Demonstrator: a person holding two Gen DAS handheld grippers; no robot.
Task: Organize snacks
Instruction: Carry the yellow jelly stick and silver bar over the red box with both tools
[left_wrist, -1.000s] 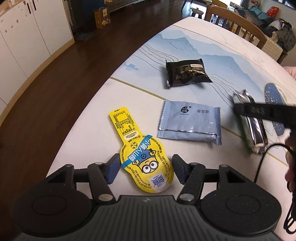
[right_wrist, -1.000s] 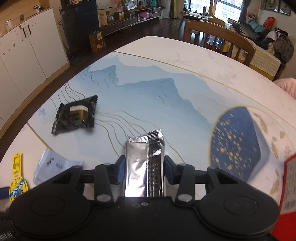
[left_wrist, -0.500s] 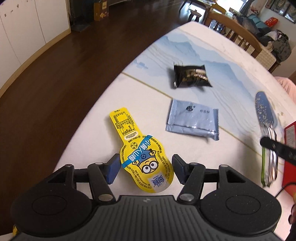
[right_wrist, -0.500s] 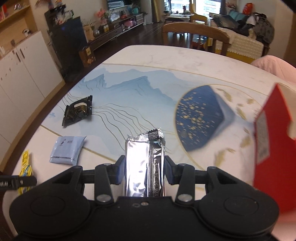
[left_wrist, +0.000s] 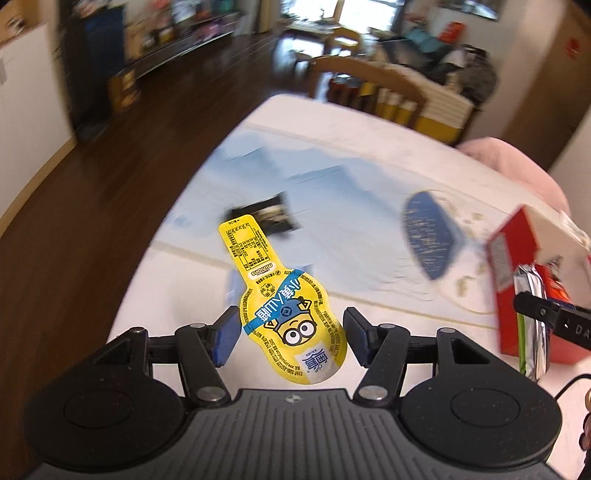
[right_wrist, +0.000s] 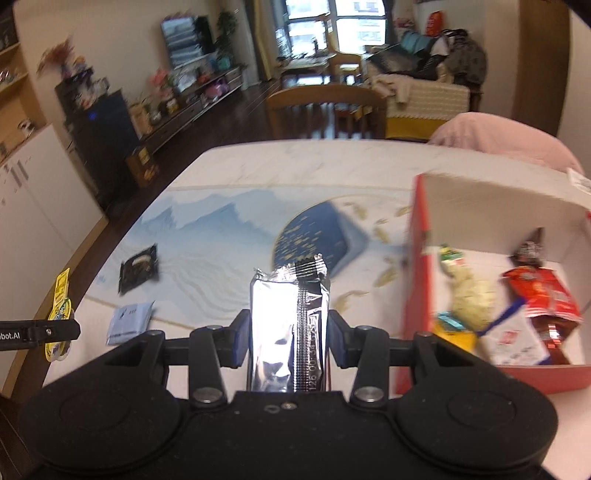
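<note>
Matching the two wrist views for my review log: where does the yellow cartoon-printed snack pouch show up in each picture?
Left wrist view: the yellow cartoon-printed snack pouch sits centre frame, between the left gripper fingers, lifted above the table.
Right wrist view: the same pouch is at the far left edge, seen edge-on in that gripper.
Shared landmark: the black snack packet lying on the blue mountain-print tabletop.

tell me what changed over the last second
Both grippers lifted and swung right toward the red box. The left gripper raised the yellow pouch off the table; the right gripper brought the silver packet up beside the box. Both grips are unchanged. The black packet and blue packet stayed on the table.
</note>
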